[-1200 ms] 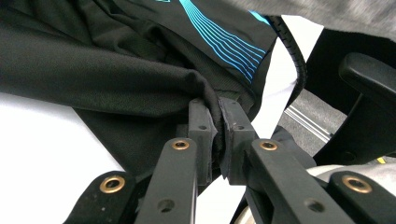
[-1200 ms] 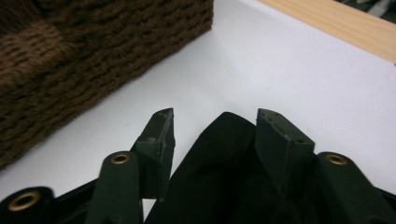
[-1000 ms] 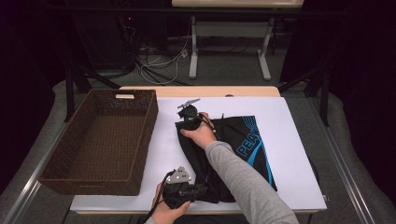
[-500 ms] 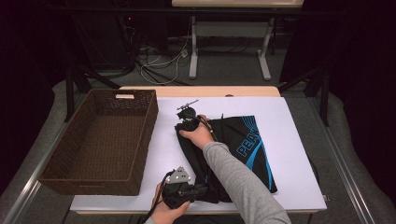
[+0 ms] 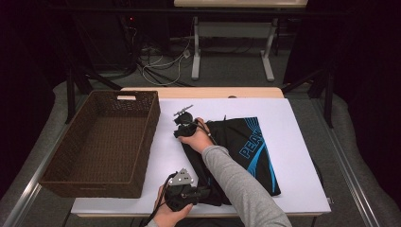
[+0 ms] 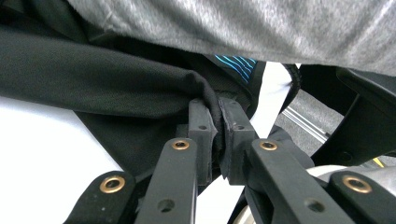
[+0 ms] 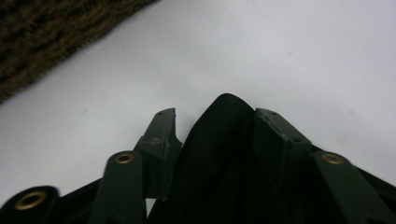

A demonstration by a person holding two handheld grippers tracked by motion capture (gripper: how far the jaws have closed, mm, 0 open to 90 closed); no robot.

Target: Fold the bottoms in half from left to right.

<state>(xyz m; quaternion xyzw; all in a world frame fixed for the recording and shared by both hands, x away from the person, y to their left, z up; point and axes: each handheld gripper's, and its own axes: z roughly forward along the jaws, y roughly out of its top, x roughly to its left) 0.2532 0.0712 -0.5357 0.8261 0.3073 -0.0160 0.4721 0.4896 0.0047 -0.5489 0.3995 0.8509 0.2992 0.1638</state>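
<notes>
On the white table [image 5: 142,165], one black garment [image 5: 246,151] is lying lengthwise near-to-far beside one basket [image 5: 101,142]. Left gripper [image 6: 218,122] is clamping its near hem; right gripper [image 7: 215,123], jaws just opening, is straddling the far corner.

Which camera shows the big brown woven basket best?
The high view: the whole rectangular brown woven basket shows there, standing on the white table left of the black and blue garment. The right gripper view catches just a blurred brown corner. The left gripper view looks at cloth instead.

Garment's [image 5: 246,146] lettering partly hidden under grey sleeve [image 5: 239,182]; basket [image 7: 42,32] blurred.
</notes>
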